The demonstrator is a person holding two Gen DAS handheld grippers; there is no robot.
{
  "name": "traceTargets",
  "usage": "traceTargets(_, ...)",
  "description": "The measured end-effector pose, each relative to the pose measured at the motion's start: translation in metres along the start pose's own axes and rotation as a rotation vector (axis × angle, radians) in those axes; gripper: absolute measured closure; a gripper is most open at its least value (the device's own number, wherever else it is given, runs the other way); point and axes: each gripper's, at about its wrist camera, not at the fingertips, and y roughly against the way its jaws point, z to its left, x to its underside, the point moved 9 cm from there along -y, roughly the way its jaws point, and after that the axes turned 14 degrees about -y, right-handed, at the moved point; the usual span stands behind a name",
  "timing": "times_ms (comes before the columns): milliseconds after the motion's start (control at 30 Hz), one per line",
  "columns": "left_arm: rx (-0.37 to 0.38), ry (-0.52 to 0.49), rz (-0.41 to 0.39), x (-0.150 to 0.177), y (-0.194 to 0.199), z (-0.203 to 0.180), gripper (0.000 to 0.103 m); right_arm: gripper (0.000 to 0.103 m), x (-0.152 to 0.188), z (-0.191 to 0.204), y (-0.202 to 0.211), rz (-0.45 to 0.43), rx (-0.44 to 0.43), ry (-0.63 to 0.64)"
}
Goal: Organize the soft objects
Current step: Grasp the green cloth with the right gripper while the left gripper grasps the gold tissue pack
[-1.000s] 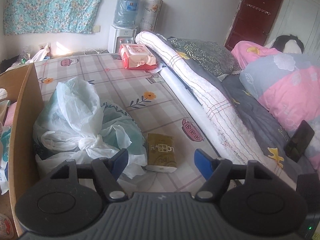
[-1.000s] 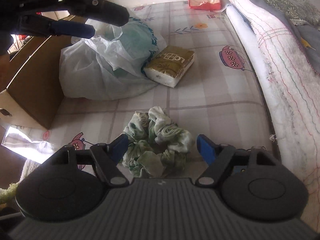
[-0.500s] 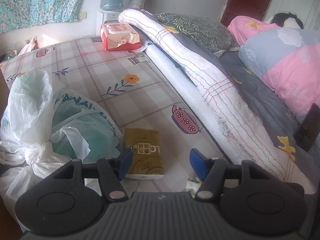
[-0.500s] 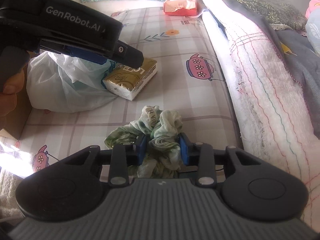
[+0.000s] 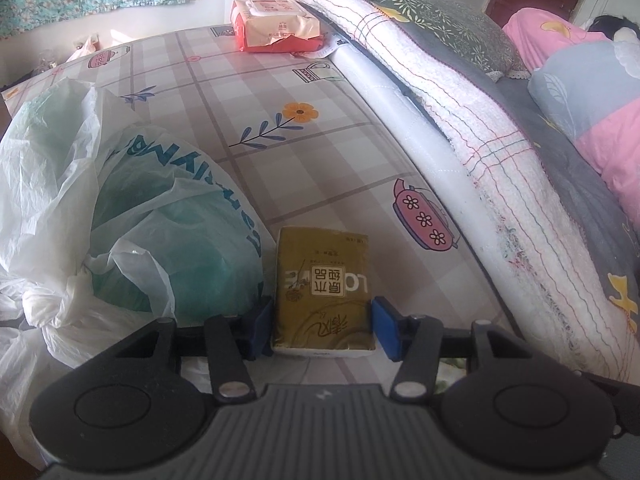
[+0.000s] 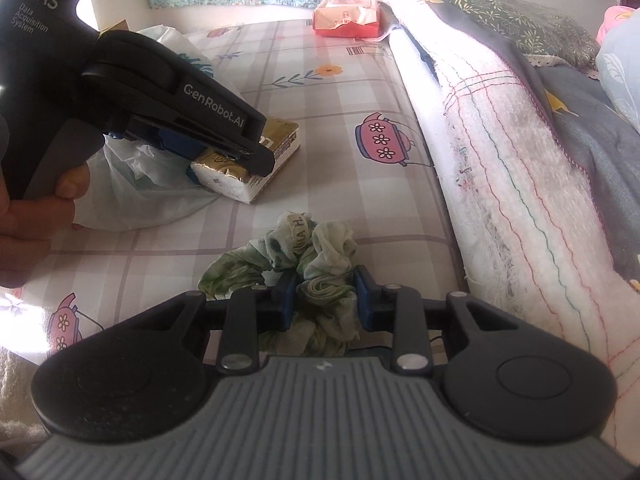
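A gold tissue pack [image 5: 324, 280] lies on the checked bed sheet [image 5: 256, 92]. My left gripper [image 5: 323, 330] straddles its near end, jaws closing, both blue pads against the pack's sides. The right wrist view shows the same gripper [image 6: 240, 160] tilted down over the pack [image 6: 282, 136], held by a person's hand [image 6: 32, 216]. A crumpled green and white scrunchie [image 6: 320, 240] lies nearer the front of the sheet. My right gripper [image 6: 325, 300] is closing on it, its pads squeezing the near folds.
A knotted white and green plastic bag [image 5: 160, 208] sits right beside the tissue pack on its left. A red wipes pack [image 5: 276, 26] lies at the far end. A rolled white blanket [image 5: 460, 120] and pillows [image 5: 592, 92] line the right side.
The left gripper dropped toward the tissue pack and its jaws narrowed around it. The right gripper's jaws went from wide apart to pinched on the scrunchie.
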Motion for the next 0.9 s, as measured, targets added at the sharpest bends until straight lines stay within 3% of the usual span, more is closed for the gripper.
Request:
traceTargets(200,0.066,0.029,-0.042,0.000,0.019,-0.002,0.050,0.085,-0.001,-0.006,0.004,-0.004,0.009,-0.048)
traceTargets(433,0.210,0.095,-0.118,-0.002,0.059,-0.004,0.050,0.086,-0.001,-0.010,0.016,-0.007,0.022,-0.120)
traceTargets(667,0.299,0.151,-0.211,0.004,0.115,0.008,0.050,0.087,-0.001,-0.011,0.027,-0.030,0.031,-0.190)
traceTargets(767,0.293,0.168,-0.272,0.011,0.150,0.024,0.050,0.087,-0.006,-0.011,0.030,-0.047,0.029,-0.203)
traceTargets(900,0.221,0.211,-0.347,0.027,0.197,0.059,0.050,0.087,-0.015,-0.006,0.038,-0.082,0.026,-0.208)
